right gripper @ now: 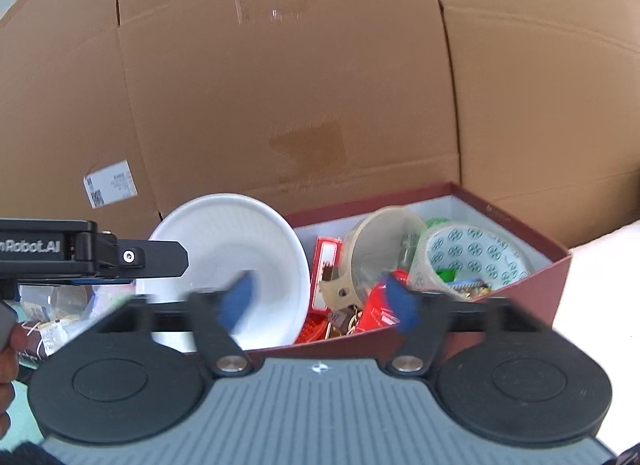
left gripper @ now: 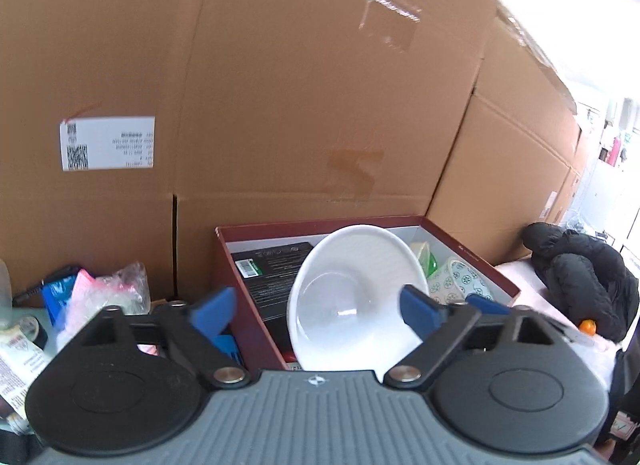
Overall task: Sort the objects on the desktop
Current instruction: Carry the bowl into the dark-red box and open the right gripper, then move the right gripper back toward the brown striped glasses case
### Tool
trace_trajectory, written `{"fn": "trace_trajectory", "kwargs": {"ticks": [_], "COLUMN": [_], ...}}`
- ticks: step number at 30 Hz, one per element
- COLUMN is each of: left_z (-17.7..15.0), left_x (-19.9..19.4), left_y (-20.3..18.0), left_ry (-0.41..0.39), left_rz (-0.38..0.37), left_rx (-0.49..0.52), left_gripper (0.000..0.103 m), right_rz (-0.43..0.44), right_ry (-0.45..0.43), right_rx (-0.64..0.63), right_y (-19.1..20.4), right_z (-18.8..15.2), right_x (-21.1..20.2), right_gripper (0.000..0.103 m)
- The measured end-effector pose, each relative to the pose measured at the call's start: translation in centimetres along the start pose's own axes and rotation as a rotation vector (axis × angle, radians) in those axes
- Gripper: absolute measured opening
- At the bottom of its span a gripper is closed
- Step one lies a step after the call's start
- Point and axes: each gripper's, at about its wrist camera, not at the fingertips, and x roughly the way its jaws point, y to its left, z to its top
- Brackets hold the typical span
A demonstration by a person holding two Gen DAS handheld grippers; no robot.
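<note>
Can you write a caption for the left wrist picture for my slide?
Open left gripper hovers before a tilted white bowl in a dark red box, cardboard wall behind.

Black grippers (left gripper: 316, 311) — blue pads (right gripper: 238, 299) (grey ribbed housing).

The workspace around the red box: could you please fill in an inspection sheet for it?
Surface: pale tabletop, mostly covered.
Job's things: red box holds a tilted white bowl, a black carton, patterned tape roll, clear measuring cup and red packets.
Clutter: plastic bags and packets left of the box; black jacket and a small orange object to its right.
Grippers: left gripper open, bowl between its fingers, contact unclear; right gripper open, blurred, above the box.
Cables: nothing seen.
Surroundings: cardboard cartons behind.
</note>
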Motion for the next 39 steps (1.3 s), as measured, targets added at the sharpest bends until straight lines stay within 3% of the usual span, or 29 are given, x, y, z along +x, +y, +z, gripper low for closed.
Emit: {"fn": "trace_trajectory", "kwargs": {"ticks": [4,12,23,39], "left_z": [-0.1,-0.9,-2.7,-5.1], "left_x": [-0.7,-2.8,-6.4,-10.5], "left_y": [-0.3,0.0,0.4,1.6], "left_ry": [-0.006,0.013,0.047,0.089], "left_rz": [0.004,0.037,0.149,0.160], "left_rx": [-0.002,-0.042,-0.069,-0.118], "left_gripper": [0.100,0.102,0.103,0.103], "right_rz": [0.001,-0.019,-0.020,-0.048], "right_ry": [-0.021,-0.017,0.045,0.107], "right_rx": [-0.025,-0.028,-0.066,-0.093], "right_y": [0.5,1.4,4.0,7.4], "right_z": [0.4,0.3,-0.9,-2.7], "right_x": [-0.9,-2.5,-5.1,-8.5], "right_gripper": [0.081,0.095,0.096,0.099]}}
